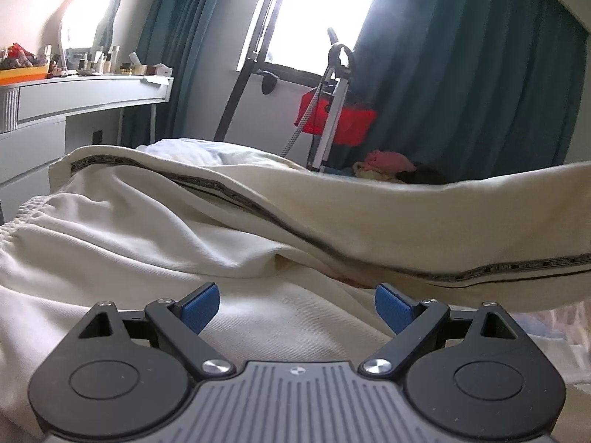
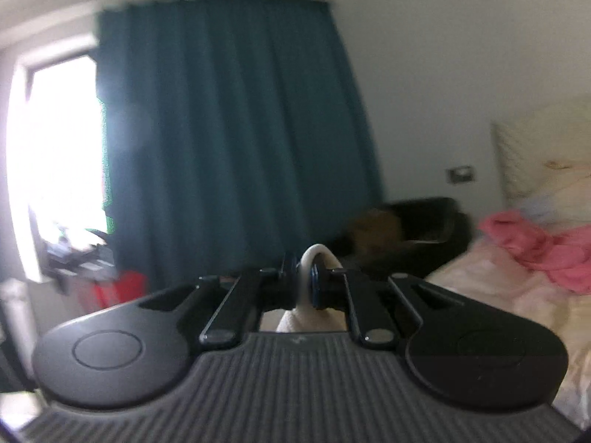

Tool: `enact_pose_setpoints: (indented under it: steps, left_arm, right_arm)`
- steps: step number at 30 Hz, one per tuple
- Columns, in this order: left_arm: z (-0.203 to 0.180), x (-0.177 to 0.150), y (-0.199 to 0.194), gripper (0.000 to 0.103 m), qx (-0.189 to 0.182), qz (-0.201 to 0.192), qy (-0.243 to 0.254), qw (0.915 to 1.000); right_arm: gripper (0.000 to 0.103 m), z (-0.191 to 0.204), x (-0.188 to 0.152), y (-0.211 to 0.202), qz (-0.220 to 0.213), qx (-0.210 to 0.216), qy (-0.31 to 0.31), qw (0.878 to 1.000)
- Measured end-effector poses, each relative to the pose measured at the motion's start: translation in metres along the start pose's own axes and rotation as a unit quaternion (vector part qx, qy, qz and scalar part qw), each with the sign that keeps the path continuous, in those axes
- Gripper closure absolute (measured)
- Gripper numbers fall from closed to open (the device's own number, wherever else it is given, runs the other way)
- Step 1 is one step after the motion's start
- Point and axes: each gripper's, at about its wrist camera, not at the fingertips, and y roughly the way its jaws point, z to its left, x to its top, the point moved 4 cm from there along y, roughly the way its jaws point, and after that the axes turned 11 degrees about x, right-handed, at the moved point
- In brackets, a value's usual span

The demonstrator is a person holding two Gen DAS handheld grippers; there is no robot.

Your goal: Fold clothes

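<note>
One cream garment [image 1: 155,229] is spread mid-frame before released left tongs [image 1: 297,308]; right tongs [image 2: 308,277] are clenched on its fold [image 2: 314,258].

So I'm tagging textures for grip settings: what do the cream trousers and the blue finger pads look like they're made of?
The cream trousers look like a soft matte knit, perhaps cotton jersey: fine ribbed lines, loose rounded folds, a gathered elastic waistband and a woven patterned side stripe. The blue finger pads on the left gripper look like matte rubber or textured plastic, with no shine; which one is unclear.
</note>
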Motion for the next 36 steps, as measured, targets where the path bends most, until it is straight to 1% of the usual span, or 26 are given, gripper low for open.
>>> enact_pose_setpoints:
  steps: [2,4,6,8,10,12,14,15,16,17,19,20,21,23,25,27,28,29,31,34,35,36]
  left_arm:
    - [-0.002,-0.002,0.007,0.01,0.0,-0.006,0.008,1.0]
    - [-0.006,-0.002,0.017,0.01,-0.001,-0.021,0.032,0.9993]
    - [-0.009,0.0,0.027,0.01,-0.001,-0.035,0.053,0.998]
    - [-0.011,-0.002,0.035,0.009,-0.001,-0.049,0.07,0.9964]
    - [-0.015,-0.007,0.047,0.009,-0.007,-0.04,0.08,0.996]
    - [-0.024,-0.013,0.06,0.009,-0.012,-0.029,0.097,0.9948]
    - [-0.033,-0.018,0.068,0.009,-0.005,-0.031,0.129,0.9912]
    - [-0.038,-0.02,0.071,0.009,-0.002,-0.036,0.144,0.989]
    - [-0.04,-0.021,0.072,0.009,-0.004,-0.036,0.149,0.9882]
    - [-0.042,-0.022,0.073,0.009,-0.006,-0.036,0.152,0.9878]
    - [-0.045,-0.023,0.074,0.009,-0.012,-0.033,0.153,0.9876]
    - [-0.045,-0.024,0.073,0.009,-0.014,-0.03,0.149,0.9883]
    - [-0.044,-0.025,0.072,0.009,-0.016,-0.024,0.142,0.9894]
    - [-0.042,-0.026,0.069,0.009,-0.022,-0.008,0.125,0.9919]
    - [-0.038,-0.027,0.061,0.009,-0.028,0.006,0.103,0.9942]
    - [-0.033,-0.027,0.048,0.009,-0.031,0.013,0.092,0.9952]
    - [-0.031,-0.027,0.042,0.009,-0.031,0.015,0.088,0.9955]
    - [-0.029,-0.026,0.035,0.008,-0.031,0.018,0.085,0.9958]
    - [-0.024,-0.025,0.023,0.008,-0.032,0.022,0.076,0.9964]
    - [-0.017,-0.024,0.009,0.007,-0.027,0.026,0.062,0.9974]
    - [-0.016,-0.024,0.006,0.007,-0.024,0.028,0.058,0.9976]
    - [-0.015,-0.025,0.003,0.007,-0.022,0.031,0.055,0.9978]
  right_arm:
    - [0.093,-0.009,-0.021,0.045,0.025,-0.038,-0.006,0.999]
    - [0.093,-0.02,-0.047,0.093,0.055,-0.066,0.003,0.996]
    - [0.092,-0.029,-0.072,0.134,0.08,-0.072,0.023,0.994]
    - [0.092,-0.035,-0.098,0.169,0.1,-0.076,0.019,0.992]
    - [0.092,-0.04,-0.124,0.2,0.119,-0.072,0.019,0.99]
    - [0.092,-0.045,-0.152,0.224,0.146,-0.056,0.022,0.987]
    - [0.091,-0.047,-0.174,0.235,0.173,-0.037,0.035,0.984]
    - [0.091,-0.048,-0.181,0.237,0.179,-0.021,0.045,0.983]
    - [0.09,-0.046,-0.181,0.236,0.173,-0.004,0.051,0.984]
    - [0.088,-0.042,-0.178,0.23,0.166,0.005,0.049,0.985]
    - [0.064,-0.041,-0.17,0.218,0.162,0.01,0.045,0.986]
    - [0.037,-0.044,-0.167,0.213,0.17,0.011,0.053,0.984]
    - [0.029,-0.049,-0.164,0.205,0.178,0.017,0.066,0.982]
    - [0.03,-0.059,-0.156,0.182,0.186,0.035,0.099,0.977]
    - [0.03,-0.07,-0.156,0.151,0.185,0.049,0.132,0.973]
    - [0.03,-0.083,-0.162,0.121,0.184,0.046,0.174,0.966]
    - [0.029,-0.091,-0.169,0.107,0.186,0.043,0.201,0.961]
    - [0.029,-0.098,-0.177,0.093,0.189,0.04,0.232,0.953]
    - [0.029,-0.109,-0.198,0.067,0.204,0.041,0.298,0.932]
    - [0.029,-0.114,-0.232,0.044,0.234,0.066,0.373,0.896]
    - [0.03,-0.114,-0.24,0.039,0.246,0.072,0.385,0.887]
    - [0.031,-0.111,-0.244,0.038,0.253,0.077,0.38,0.886]
